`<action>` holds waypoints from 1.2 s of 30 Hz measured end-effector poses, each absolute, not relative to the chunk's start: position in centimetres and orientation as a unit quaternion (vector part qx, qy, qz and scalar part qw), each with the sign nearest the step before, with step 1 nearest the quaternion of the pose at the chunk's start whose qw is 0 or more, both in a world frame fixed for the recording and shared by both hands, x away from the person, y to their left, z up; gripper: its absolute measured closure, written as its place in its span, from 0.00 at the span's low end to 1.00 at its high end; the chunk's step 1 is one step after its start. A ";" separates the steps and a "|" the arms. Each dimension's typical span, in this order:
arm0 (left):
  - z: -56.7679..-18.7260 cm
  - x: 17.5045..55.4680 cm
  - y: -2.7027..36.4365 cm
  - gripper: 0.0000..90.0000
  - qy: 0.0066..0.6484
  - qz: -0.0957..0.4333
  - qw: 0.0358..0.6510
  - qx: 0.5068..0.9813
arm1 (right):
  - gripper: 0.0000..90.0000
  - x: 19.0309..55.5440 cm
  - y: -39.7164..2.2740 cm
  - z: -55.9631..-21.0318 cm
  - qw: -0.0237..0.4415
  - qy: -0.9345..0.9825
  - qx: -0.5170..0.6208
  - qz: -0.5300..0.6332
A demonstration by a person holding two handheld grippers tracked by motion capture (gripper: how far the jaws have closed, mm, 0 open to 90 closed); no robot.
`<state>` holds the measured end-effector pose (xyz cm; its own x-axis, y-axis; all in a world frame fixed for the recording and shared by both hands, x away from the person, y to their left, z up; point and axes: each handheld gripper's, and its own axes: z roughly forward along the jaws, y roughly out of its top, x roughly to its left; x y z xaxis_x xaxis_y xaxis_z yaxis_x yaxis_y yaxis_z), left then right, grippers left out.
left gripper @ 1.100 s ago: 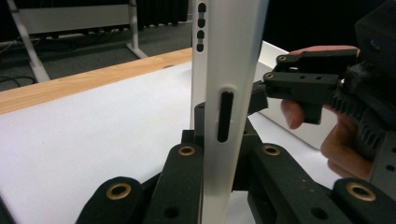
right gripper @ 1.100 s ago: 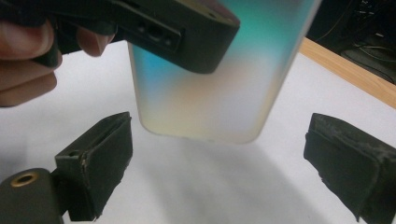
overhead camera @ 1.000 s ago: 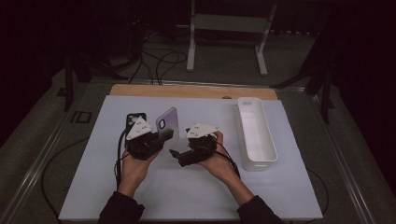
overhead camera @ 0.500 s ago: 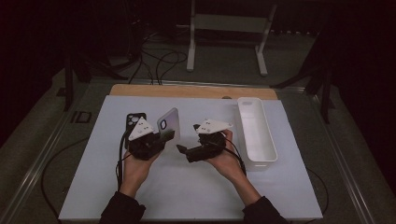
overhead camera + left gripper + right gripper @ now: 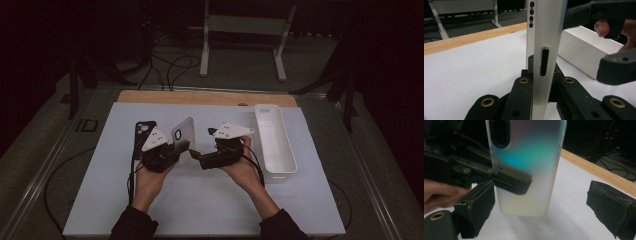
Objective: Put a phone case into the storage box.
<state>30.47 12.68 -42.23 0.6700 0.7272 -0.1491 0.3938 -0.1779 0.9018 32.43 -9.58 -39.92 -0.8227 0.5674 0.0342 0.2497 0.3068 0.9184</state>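
A translucent, iridescent phone case (image 5: 182, 132) stands upright above the white mat, and my left gripper (image 5: 182, 146) is shut on its lower edge. In the left gripper view the case (image 5: 544, 50) shows edge-on, pinched between the two black jaws of that gripper (image 5: 541, 82). My right gripper (image 5: 196, 155) is level and points left at the case from close by, open. In the right gripper view the case (image 5: 529, 170) faces me flat, just beyond the wide-apart pads of the right gripper (image 5: 544, 210), with nothing touching them.
A black phone (image 5: 144, 130) lies flat on the mat behind my left hand. A long white tray (image 5: 274, 145) stands along the right side, close to my right hand. A wooden board (image 5: 200, 97) borders the mat's far edge.
My right gripper has shifted a little to the right and lifted slightly, still open. The left gripper and the case have stayed where they were.
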 end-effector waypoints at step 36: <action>-43.5 30.1 10.5 0.95 0.365 0.142 0.520 0.759 | 0.12 32.8 -8.2 -38.8 0.156 0.773 0.274 0.551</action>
<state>30.06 10.52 -43.49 0.6940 0.7010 -0.1643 0.4061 -0.1926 0.8933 32.78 -8.24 -38.83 -0.8011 0.5955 0.0595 0.2509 0.2440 0.9368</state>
